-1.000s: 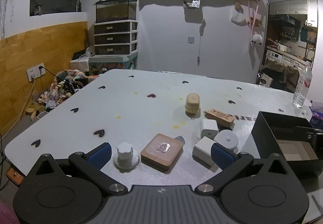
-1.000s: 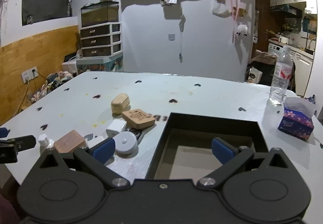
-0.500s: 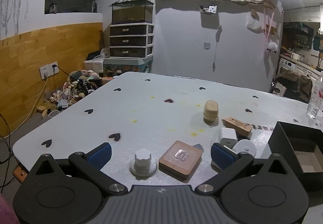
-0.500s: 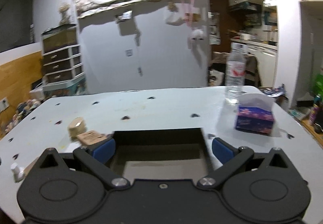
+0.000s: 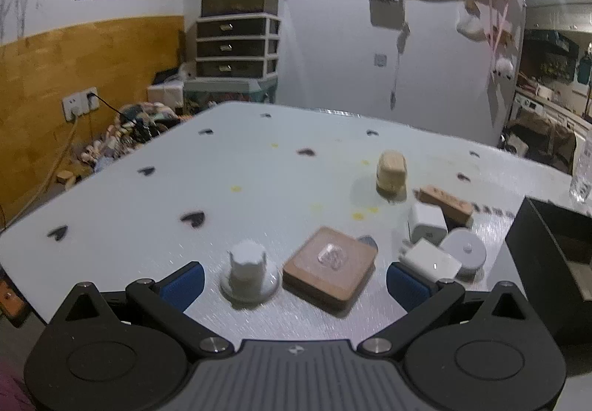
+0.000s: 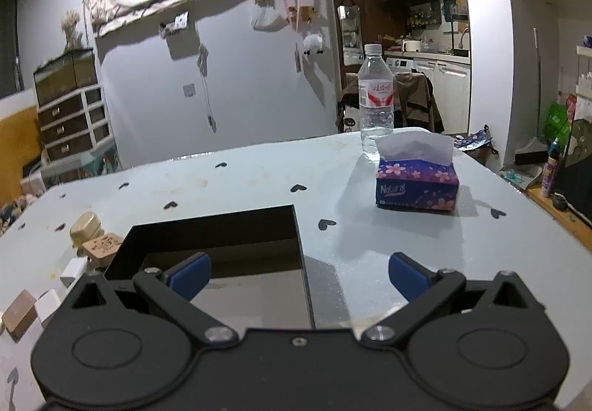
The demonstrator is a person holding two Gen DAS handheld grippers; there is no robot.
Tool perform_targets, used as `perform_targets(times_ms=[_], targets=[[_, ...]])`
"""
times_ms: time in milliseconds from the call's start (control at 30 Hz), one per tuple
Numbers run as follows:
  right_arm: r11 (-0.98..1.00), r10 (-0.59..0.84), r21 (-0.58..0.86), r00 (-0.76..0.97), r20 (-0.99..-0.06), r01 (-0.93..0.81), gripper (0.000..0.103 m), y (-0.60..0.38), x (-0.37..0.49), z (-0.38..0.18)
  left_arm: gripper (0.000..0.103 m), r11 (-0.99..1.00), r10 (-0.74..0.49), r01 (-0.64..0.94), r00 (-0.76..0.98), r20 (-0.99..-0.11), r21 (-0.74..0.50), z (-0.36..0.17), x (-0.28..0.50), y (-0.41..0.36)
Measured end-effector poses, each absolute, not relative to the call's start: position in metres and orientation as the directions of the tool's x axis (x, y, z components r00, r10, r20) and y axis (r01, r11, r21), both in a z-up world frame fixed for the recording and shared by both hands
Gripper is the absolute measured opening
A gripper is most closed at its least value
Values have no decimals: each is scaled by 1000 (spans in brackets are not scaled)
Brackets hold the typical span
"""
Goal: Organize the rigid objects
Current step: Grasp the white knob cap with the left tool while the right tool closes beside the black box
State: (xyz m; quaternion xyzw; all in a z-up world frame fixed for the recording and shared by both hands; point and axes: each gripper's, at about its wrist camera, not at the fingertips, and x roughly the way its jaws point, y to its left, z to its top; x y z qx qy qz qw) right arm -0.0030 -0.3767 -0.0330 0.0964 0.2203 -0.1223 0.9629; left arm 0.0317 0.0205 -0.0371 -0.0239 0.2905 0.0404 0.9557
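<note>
In the left wrist view, the left gripper (image 5: 295,280) stands with its blue-padded fingers wide apart and empty, low over the pale table with dark heart marks (image 5: 236,166). Between the fingers, at lower centre of the frame, stands the small white knob-shaped piece on a round base (image 5: 248,272), nearer the left finger; just to its right lies the flat square wooden block with a clear inset (image 5: 330,266), turned corner-on, so its diagonal runs away from the camera. Further right, crowding the right finger, are a white rectangular adapter (image 5: 431,260), a white round disc (image 5: 464,251) and a white cube-like charger (image 5: 426,222); behind them lie a carved wooden bar (image 5: 446,203) and a pale rounded wooden block (image 5: 391,170). The open black box (image 5: 547,255) sits at the right edge. I judge the left gripper the nearer one for any of these pieces, with the knob and square block directly ahead. In the right wrist view, the right gripper (image 6: 299,276) is likewise spread and empty, hovering at the black box's near right corner; a purple floral tissue box (image 6: 416,185) and a clear water bottle (image 6: 375,103) stand well beyond, to the right.
</note>
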Motion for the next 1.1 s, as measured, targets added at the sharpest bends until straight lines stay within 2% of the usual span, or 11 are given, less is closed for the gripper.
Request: perform_targets(times_ms=[100,200,233,267,333,500,633,833,1100], targets=[[939,-238,132,876,-420,318,103,-376,-4,-45,103,997,46,-72,813,-580,-21,-46,34,19],[948,-167,166,870,-464,271,103,-380,1,-54,103,997,64,-78,808,-586,1,-51,35,15],[946,-144,189,866,-479,262,100,-382,2,-57,103,997,60,-80,805,-591,-7,-53,35,16],[946,-134,198,864,-485,258,95,-382,3,-60,103,997,49,-73,802,-595,-16,-55,36,16],[953,-145,163,858,-493,254,68,-378,5,-63,103,998,31,-59,796,-604,-26,-58,37,17],[955,-123,162,831,-543,247,29,-376,12,-72,103,997,-33,-17,794,-607,-76,-67,38,17],[955,-162,122,817,-553,272,16,-374,14,-74,103,994,-72,9,798,-598,-107,-75,39,18],[951,-179,112,811,-557,287,9,-377,14,-75,103,998,-56,27,805,-590,-56,-75,47,17],[949,-186,113,813,-552,294,8,-379,15,-76,101,999,-13,39,803,-596,30,-76,71,35]])
